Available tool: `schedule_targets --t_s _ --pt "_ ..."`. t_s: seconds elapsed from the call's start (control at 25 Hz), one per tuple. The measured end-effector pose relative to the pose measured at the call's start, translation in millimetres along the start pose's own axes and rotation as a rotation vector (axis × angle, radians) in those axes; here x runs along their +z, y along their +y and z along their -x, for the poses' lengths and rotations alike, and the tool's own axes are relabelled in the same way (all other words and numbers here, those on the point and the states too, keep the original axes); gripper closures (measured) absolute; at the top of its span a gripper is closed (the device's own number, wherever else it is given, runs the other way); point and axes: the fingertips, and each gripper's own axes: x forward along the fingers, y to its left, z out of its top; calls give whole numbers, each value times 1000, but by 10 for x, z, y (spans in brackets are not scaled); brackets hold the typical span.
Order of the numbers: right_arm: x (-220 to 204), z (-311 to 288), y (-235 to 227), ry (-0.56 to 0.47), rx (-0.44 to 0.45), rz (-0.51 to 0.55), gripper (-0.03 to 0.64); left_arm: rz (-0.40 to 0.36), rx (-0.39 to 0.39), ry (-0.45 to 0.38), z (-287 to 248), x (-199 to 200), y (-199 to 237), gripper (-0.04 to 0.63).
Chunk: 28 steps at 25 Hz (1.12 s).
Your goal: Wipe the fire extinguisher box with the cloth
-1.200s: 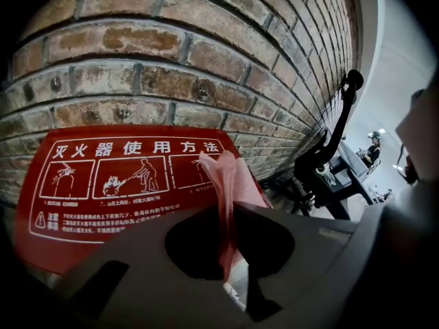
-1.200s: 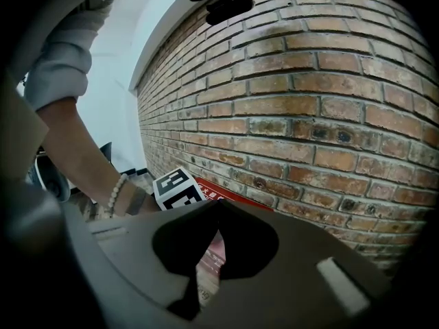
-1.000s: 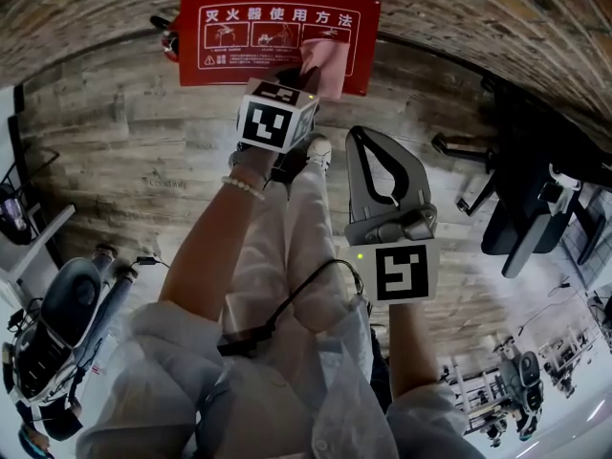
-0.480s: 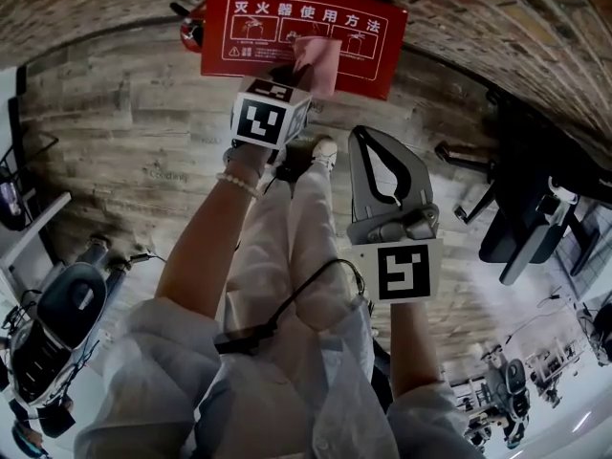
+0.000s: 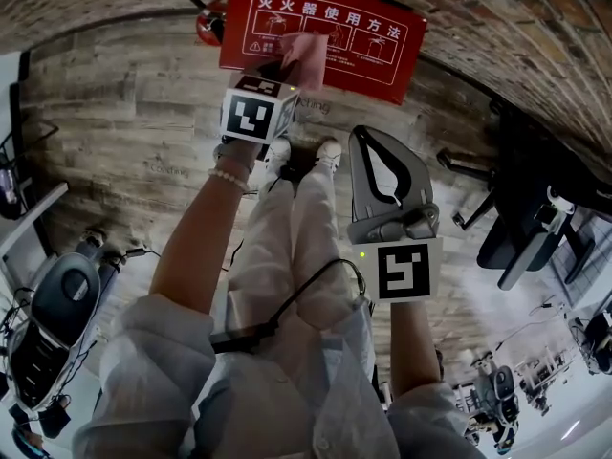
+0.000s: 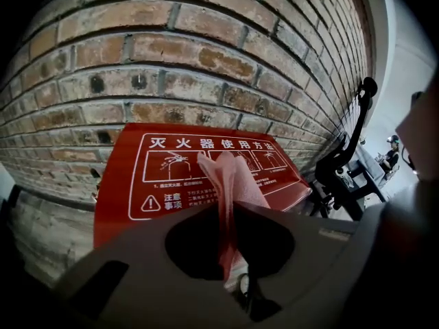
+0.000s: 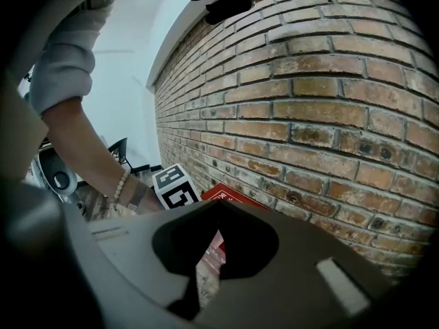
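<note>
A brick wall [image 6: 206,53] meets a floor of grey wood planks [image 5: 124,132]. At the foot of the wall stands the red fire extinguisher box [image 6: 123,177], its face printed with white characters and three small diagrams.

The left gripper [image 6: 230,211] is straight in front of the box. Its jaws are clamped together on a pink cloth [image 6: 232,180]. The cloth's free end stands up beyond the jaw tips and lies over the middle of the printed face. Whether it presses on the box cannot be told.

In the head view the cloth [image 5: 306,55] covers part of the box's lower edge just ahead of the left gripper [image 5: 277,73]. A bead bracelet [image 5: 229,177] sits on the wrist behind it.

The right gripper [image 5: 361,134] hangs well back from the box, to the right of the left gripper and nearer the person. Its jaws are closed tip to tip, with nothing between them. A dark office chair [image 5: 535,218] stands well to its right.
</note>
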Motion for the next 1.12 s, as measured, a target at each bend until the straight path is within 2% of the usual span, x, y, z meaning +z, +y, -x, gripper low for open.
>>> schedule_targets --t_s 1.12 --pt "145 -225 312 10 62 33 614 22 179 -21 552 -108 1093 583"
